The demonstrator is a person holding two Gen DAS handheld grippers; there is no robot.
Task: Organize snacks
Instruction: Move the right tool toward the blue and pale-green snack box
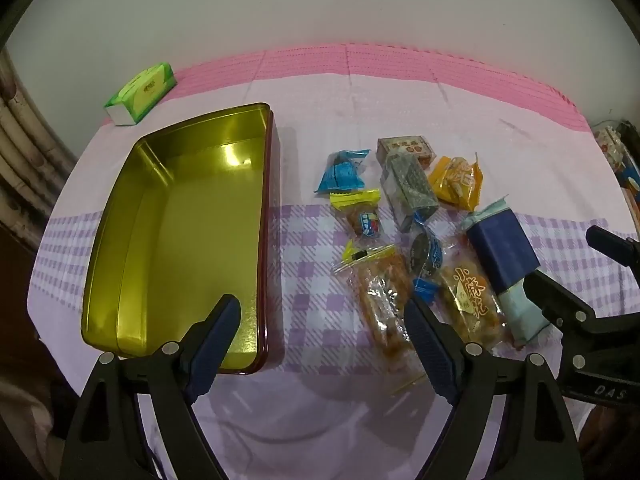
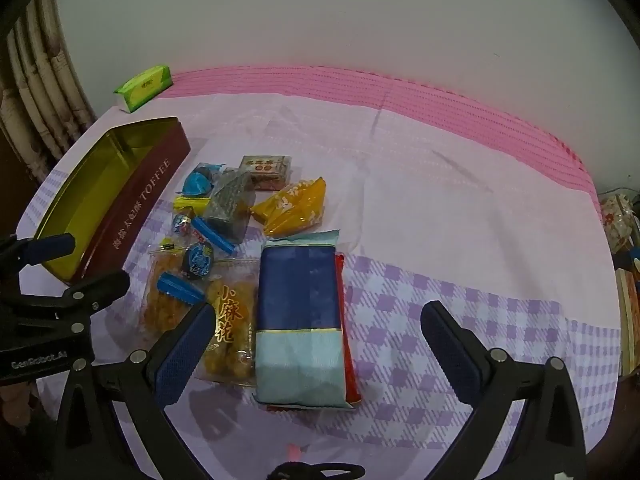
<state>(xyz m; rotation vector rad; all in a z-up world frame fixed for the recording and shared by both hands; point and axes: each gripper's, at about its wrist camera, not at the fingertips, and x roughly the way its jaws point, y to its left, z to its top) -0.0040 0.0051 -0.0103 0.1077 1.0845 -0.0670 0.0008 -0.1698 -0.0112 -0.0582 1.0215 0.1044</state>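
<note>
Hovering: left gripper point(image 1: 322, 312), jaws spread, empty
Right gripper point(image 2: 318, 320): jaws spread over blue packet point(image 2: 298, 312)
Tin point(image 1: 180, 236): left, empty
Snacks point(image 1: 400, 224): right of tin

The open tin point(image 1: 176, 216) occupies the table's left side, its interior unobstructed from above; a bare strip of cloth separates its right wall from the snack pile point(image 1: 416, 232). The pile is tightly packed, wrappers touching and overlapping, leaving no gaps between items. The table's right half point(image 2: 460, 208) and far edge are clear, except a tissue pack point(image 1: 140, 94) at the far-left corner.
</note>
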